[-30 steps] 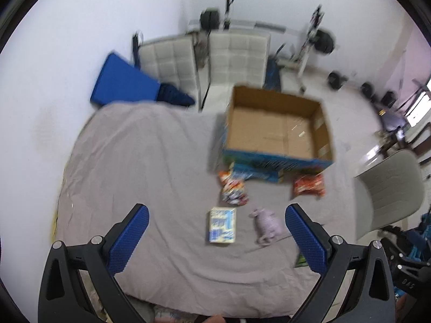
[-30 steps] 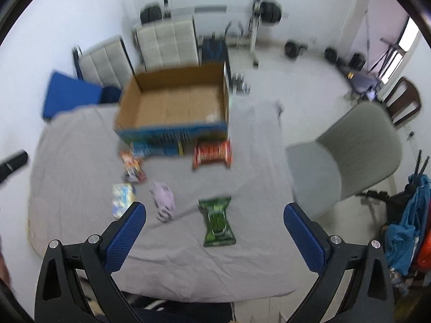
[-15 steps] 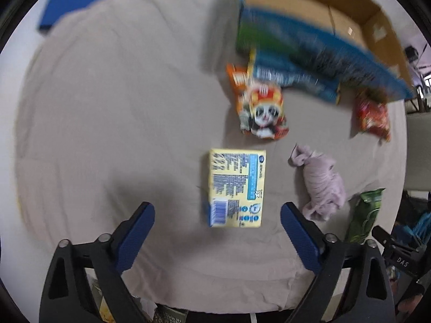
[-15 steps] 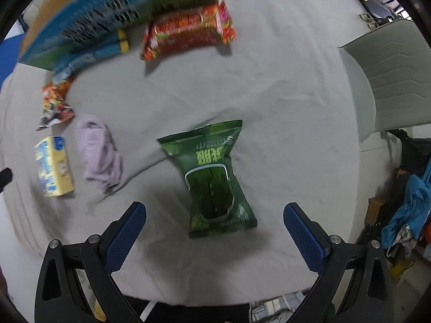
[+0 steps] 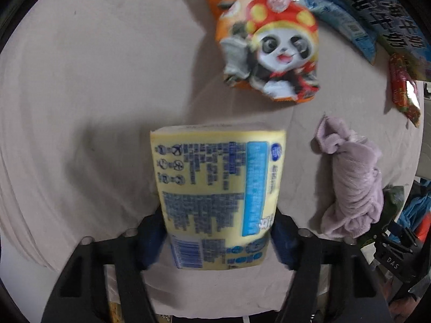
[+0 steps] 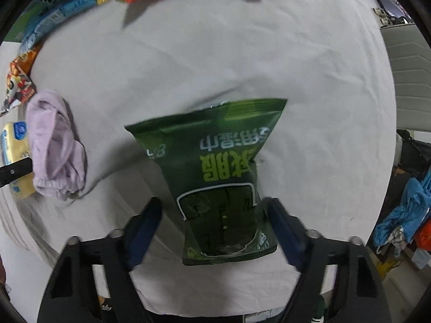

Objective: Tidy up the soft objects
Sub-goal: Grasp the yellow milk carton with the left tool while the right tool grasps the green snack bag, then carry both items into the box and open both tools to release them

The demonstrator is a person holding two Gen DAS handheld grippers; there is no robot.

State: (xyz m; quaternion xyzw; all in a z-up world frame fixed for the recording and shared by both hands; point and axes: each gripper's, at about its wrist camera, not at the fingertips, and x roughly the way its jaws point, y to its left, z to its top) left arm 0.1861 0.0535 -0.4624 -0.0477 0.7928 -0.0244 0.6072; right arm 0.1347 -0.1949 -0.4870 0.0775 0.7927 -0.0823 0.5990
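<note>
Wrinkled grey cloth covers the table. Off its right edge: pale padded chair, w/ blue clothing heaped lower down near sth orange. Left-wrist view shows same grey cloth & a bit of blue fabric at far right.

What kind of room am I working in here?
Probably a lived-in home room: a table under a wrinkled grey cloth, a grey padded chair beside it, and blue clothes heaped on the floor.
</note>
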